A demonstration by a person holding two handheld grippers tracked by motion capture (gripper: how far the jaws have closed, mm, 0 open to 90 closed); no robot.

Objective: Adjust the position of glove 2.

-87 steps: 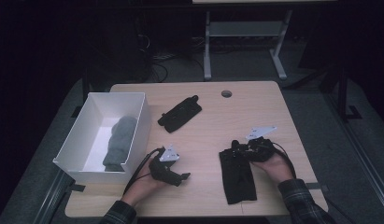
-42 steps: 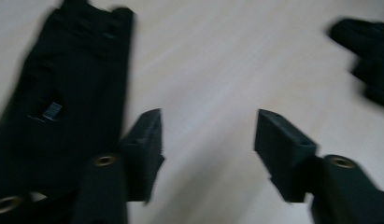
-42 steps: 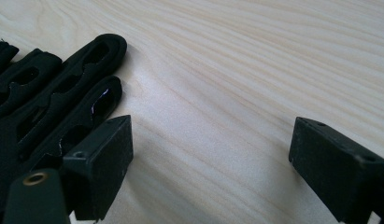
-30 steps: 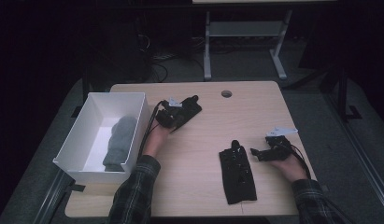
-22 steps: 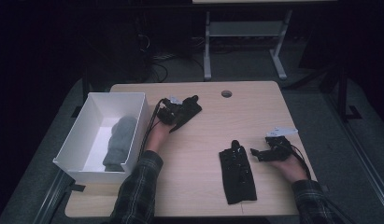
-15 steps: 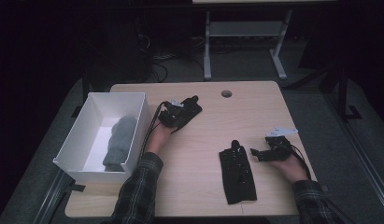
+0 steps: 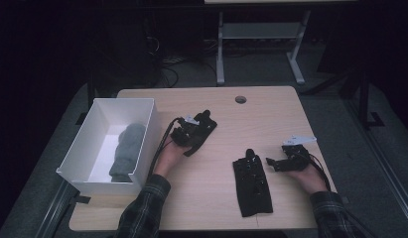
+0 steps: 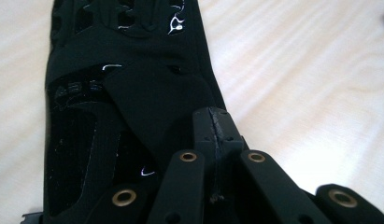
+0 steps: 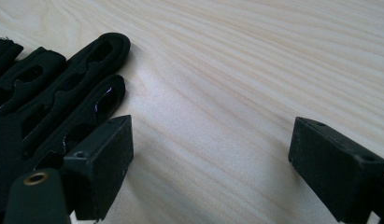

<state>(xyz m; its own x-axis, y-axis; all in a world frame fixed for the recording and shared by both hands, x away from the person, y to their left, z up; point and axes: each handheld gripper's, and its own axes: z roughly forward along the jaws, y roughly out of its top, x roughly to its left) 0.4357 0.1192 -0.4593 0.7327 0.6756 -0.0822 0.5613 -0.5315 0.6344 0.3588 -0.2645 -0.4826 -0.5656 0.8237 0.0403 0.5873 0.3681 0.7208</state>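
One black glove (image 7: 204, 130) lies at the table's middle left, with its cuff fabric pinched in my shut left gripper (image 7: 187, 133). In the left gripper view the jaws of that gripper (image 8: 213, 119) meet over a folded flap of this glove (image 8: 133, 93). A second black glove (image 7: 252, 181) lies flat at the near right. My right gripper (image 7: 273, 163) rests just to its right, open. In the right gripper view the wide-apart jaws (image 9: 210, 149) stand on bare wood beside that glove's fingertips (image 9: 45, 88).
A white box (image 7: 87, 148) at the table's left holds a grey bundle of cloth (image 7: 126, 151). A round cable hole (image 7: 240, 99) sits near the far edge. Bare wood lies between the two gloves. Dark floor and a metal stand are beyond the table.
My left hand has drawn a little toward the near side, and the glove in its gripper has shifted and bunched with it. The right hand and the second glove have stayed put.
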